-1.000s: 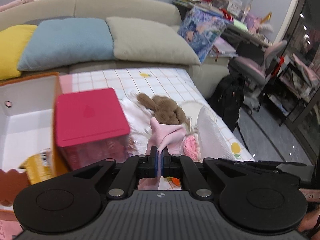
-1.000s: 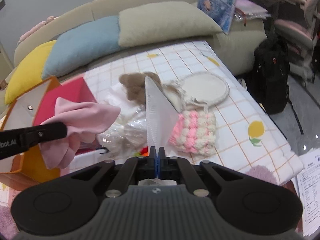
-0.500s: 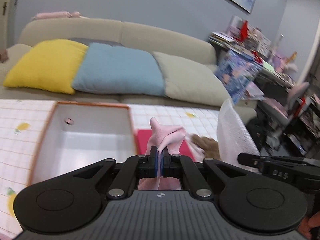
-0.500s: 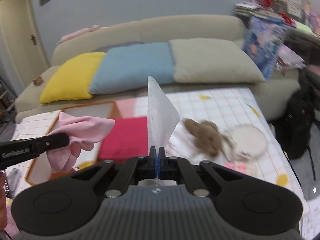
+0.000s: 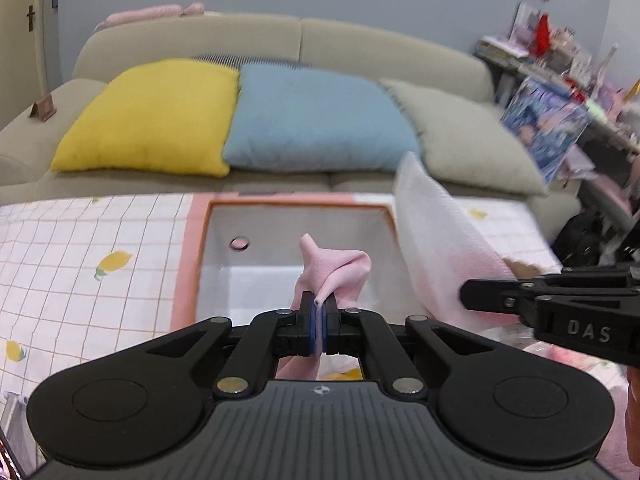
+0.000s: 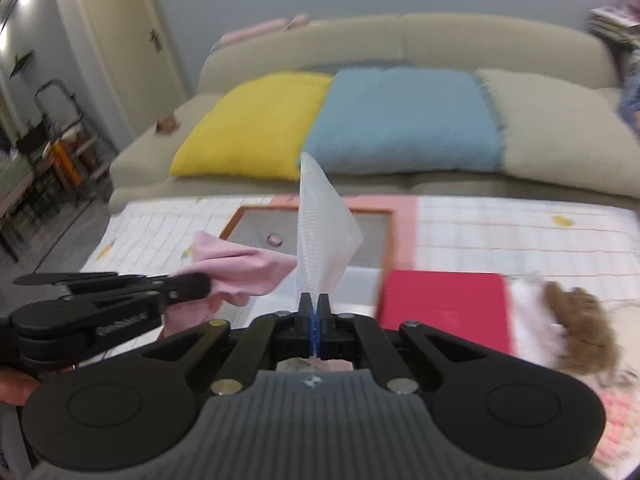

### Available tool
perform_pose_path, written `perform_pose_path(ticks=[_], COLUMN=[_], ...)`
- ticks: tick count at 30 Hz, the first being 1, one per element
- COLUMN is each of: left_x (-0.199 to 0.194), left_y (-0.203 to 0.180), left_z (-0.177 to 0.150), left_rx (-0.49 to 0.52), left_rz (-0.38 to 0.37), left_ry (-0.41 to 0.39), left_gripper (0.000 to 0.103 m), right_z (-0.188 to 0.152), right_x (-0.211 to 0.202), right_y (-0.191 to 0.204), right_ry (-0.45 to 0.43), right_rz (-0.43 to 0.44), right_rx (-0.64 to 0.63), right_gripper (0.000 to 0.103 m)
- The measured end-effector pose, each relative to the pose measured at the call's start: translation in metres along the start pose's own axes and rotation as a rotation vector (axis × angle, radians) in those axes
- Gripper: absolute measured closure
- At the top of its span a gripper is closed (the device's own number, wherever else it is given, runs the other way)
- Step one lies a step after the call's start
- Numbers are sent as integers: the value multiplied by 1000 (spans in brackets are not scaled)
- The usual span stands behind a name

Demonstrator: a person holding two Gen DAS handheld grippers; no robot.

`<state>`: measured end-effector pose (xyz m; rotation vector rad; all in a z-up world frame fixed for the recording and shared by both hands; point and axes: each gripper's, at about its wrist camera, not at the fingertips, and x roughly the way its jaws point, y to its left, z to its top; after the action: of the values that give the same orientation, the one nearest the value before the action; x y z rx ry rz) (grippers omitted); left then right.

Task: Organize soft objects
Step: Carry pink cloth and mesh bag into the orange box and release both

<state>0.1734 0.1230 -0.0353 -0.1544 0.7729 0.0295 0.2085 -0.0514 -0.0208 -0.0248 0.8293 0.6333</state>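
Observation:
My left gripper (image 5: 319, 322) is shut on a pink cloth (image 5: 334, 270) and holds it above the open orange-rimmed white box (image 5: 248, 268). The cloth also shows in the right wrist view (image 6: 240, 270), pinched by the left gripper (image 6: 200, 282). My right gripper (image 6: 315, 322) is shut on a white mesh cloth (image 6: 322, 240) that stands up from the jaws over the box (image 6: 248, 226). The white cloth (image 5: 436, 244) and the right gripper (image 5: 472, 292) show at the right of the left wrist view.
A red box lid (image 6: 444, 308) lies right of the box. A brown plush toy (image 6: 580, 328) and a pink knitted item (image 6: 616, 420) lie further right on the checked tablecloth (image 5: 88, 256). A sofa with yellow (image 5: 148, 116), blue and beige cushions stands behind.
Both grippers have swung left from the plush toy and red lid to above the open box, each still holding its cloth.

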Motion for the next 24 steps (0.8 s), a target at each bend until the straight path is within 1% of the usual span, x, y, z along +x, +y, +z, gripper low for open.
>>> perform_pose_path(ticks=[2,5,8,11,13,16,20,23,24], left_x=[14,31,39,46,52,58,62,62,62], left_y=[5,12,13,10,13,16,16,18,19], left_z=[-4,-12,-18,-22,-24,-26,-28,-28,-28], left_rx=[1,38,61,107,101,92,106,100,96], left_rz=[23,87,100,142,148,154,168,173,172], left_ry=[31,77,116,140,162,188,204,215,215], left_gripper=[100,100,100,100,100,100,100,95,94], right_z=[1,1,0,-1,-1,-5,-10,-9,-9], right_x=[25,57,80,97,108,117,123,123,123], right_y=[6,14,21,23,22,17,16,17,17], right_ry=[37,82,117,158,184,226,251,250,248], right_rz=[1,-3,-15,-30,-46,-52,-64,-66,-67], right_rx=[-25,-57,-89,-106,-107,-110,-136,-154,-160], right_gripper=[103,103,103,103,103,103,103,97,97])
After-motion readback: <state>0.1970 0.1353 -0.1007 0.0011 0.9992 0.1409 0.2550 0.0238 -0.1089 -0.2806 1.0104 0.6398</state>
